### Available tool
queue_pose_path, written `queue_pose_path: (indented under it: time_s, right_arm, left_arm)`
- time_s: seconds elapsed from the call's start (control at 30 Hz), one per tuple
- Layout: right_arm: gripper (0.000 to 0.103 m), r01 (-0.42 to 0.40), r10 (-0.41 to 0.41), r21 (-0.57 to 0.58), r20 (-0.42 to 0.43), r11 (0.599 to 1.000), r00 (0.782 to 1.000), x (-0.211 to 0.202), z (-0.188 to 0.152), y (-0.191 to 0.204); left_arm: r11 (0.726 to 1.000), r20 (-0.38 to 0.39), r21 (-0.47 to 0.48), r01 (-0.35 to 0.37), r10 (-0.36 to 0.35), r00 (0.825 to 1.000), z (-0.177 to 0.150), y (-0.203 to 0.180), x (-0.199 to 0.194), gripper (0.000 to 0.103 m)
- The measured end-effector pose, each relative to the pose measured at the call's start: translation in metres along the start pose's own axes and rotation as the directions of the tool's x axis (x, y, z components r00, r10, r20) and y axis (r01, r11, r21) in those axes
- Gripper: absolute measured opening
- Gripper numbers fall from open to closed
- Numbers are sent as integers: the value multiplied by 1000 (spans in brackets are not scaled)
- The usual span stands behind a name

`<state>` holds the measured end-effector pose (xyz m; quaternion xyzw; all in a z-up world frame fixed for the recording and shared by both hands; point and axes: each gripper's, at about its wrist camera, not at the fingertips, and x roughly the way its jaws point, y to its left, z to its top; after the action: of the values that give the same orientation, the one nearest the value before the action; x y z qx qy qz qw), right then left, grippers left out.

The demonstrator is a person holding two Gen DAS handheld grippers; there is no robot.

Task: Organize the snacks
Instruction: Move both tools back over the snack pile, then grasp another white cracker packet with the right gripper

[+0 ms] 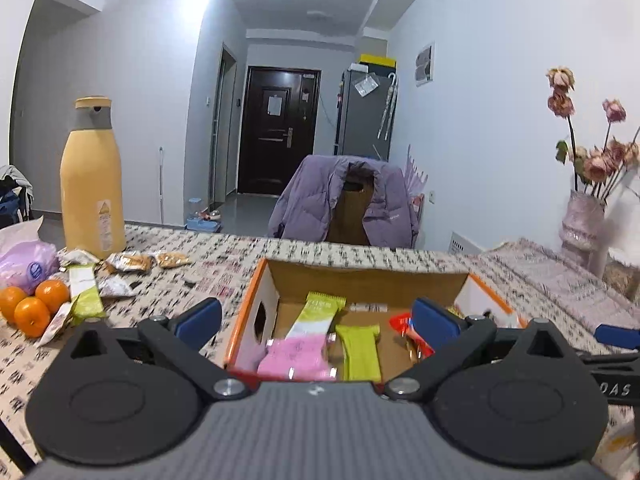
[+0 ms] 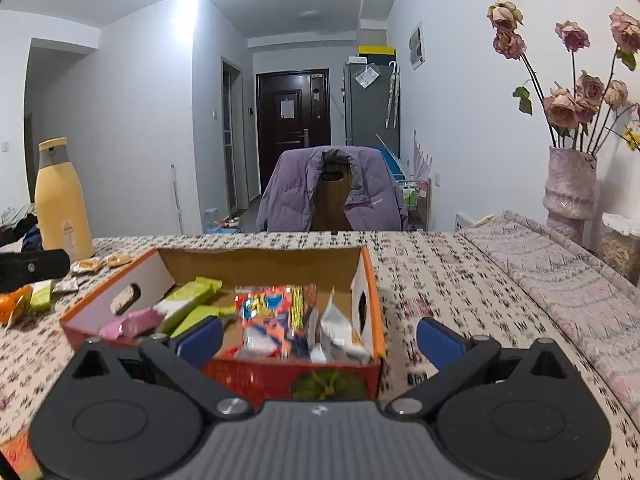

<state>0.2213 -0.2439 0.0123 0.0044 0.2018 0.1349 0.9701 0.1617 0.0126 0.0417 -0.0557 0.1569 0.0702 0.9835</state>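
Note:
An open orange cardboard box [image 1: 256, 292] [image 2: 370, 280] sits on the patterned tablecloth. It holds green bars [image 1: 358, 354] [image 2: 188, 304], a pink packet [image 1: 292, 360] [image 2: 132, 324] and red and white snack bags [image 2: 276, 320]. Loose snack packets [image 1: 128, 262] and a green bar [image 1: 86, 296] lie left of the box. My left gripper [image 1: 316, 320] is open and empty just before the box's near wall. My right gripper [image 2: 318, 336] is open and empty above the box's near right corner.
A tall yellow bottle [image 1: 92, 184] [image 2: 62, 204] stands at the back left. Oranges [image 1: 32, 304] and a purple bag [image 1: 28, 264] lie at the left. A vase of dried roses [image 2: 570, 188] stands at the right. A chair with a purple jacket [image 2: 332, 192] is behind the table.

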Motion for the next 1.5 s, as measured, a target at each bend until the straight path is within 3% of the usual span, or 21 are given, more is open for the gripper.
queue_pose_path:
  time_s: [0.33,0.7,0.93,1.23,1.5]
  right_arm:
    - [103,-21,21,-1,-53,1000,998,-45,-52,-5]
    - [103,36,-37,-11,-115,999,993,-73,-83,-22]
    - [103,83,-99,-87,-207,993,973,-48,-75,-36]
    - [103,46,-73,-83,-352,995,933,5,-69,-65]
    - [78,-33,16,-44,-335,999,942,10,-71,-63]
  left_arm:
    - [1000,-80,3,5,-4,997,-53,15,-39,103]
    - [999,-129,18,40,-38,991,-86,29,-74,103]
    - [998,-133,32,52,-47,990,-85,25,-75,103]
    - [998,-158,21,61,-57,986,-90,23,-75,103]
    - [998,-169,14,68,-65,983,-92,21,-74,103]
